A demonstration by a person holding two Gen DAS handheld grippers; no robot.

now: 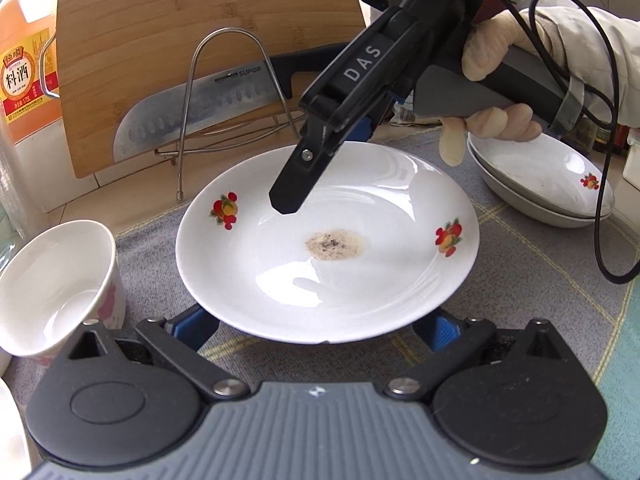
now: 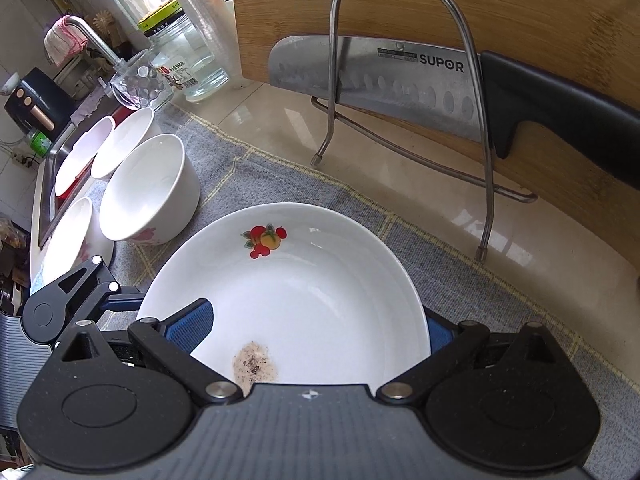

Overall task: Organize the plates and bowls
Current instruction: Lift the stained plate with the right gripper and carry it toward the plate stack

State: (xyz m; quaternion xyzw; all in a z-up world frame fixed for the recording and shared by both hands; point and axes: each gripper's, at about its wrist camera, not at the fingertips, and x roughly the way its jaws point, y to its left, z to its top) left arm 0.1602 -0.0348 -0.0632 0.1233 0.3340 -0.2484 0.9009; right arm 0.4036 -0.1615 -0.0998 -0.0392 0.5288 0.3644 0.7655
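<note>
Left wrist view: white plate (image 1: 328,240) with red-and-orange fruit decals lies on a grey woven mat (image 1: 156,248), a brown speckled stain at its centre. The left gripper (image 1: 320,330) stands spread wide, its blue pads under the plate's near rim on either side; whether they touch the rim cannot be told. The right gripper (image 1: 290,200), marked "DAS", reaches over the plate's far rim, held by a gloved hand (image 1: 500,64); its jaw state cannot be told here. A white cup-shaped bowl (image 1: 60,284) with pink print stands at near left. Two stacked plates (image 1: 544,184) with the same decal sit at far right. Behind, a knife (image 1: 192,120) stamped "SUPOR" rests in a wire rack (image 1: 224,80) against a bamboo board (image 1: 200,20); an orange bottle (image 1: 24,60) at far left reads "料酒". Right wrist view: the right gripper (image 2: 316,332) is open wide, one blue pad inside the plate (image 2: 312,300), the other outside its right rim, not closed on it. The stain lies near the camera. White bowls (image 2: 148,188) cluster at left beside the sink (image 2: 48,184). The knife (image 2: 380,76), "SUPOR" legible, is at far right.
</note>
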